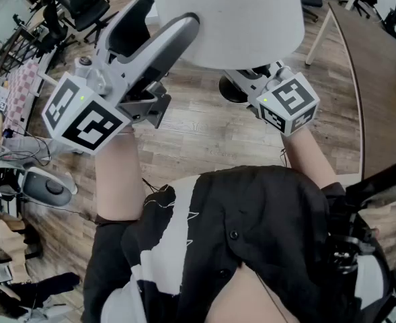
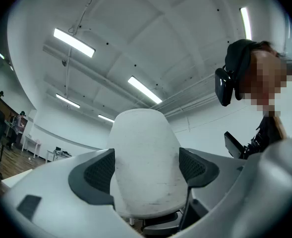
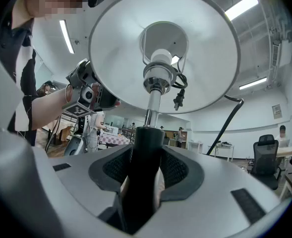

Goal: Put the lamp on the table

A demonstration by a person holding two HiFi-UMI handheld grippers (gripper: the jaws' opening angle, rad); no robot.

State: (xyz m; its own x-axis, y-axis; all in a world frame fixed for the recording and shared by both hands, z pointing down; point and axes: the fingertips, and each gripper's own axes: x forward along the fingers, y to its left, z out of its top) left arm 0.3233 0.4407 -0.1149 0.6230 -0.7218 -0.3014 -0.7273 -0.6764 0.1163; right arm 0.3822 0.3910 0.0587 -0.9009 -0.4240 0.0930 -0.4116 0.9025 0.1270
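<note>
"Two grippers on one lamp (image 1: pixel 231 19)! Where is it?"

"Up in the air, at the top middle of the head view. It is over the wood floor (image 1: pixel 204 130). It is not on the brown table (image 1: pixel 379 66) at the right edge."

"What does the left gripper (image 2: pixel 146 170) do?"

"Its jaws are very wide. The big white shade (image 2: pixel 143 143) sits between them. The dark pads (image 2: pixel 98 172) touch it on both sides."

"And the right gripper (image 3: pixel 146 172)?"

"Its jaws are much closer together. They pinch the black pole (image 3: pixel 146 143) of the lamp, low down, under the shade."

"What is above the black pole?"

"A thin shiny rod (image 3: pixel 153 103) goes up to the bulb holder (image 3: pixel 158 73), in the middle of the round shade. A small black plug (image 3: pixel 178 99) hangs just beside it."

"Can each gripper see the other one?"

"The right gripper view shows the left one at the left side, up against the rim of the shade."
</note>
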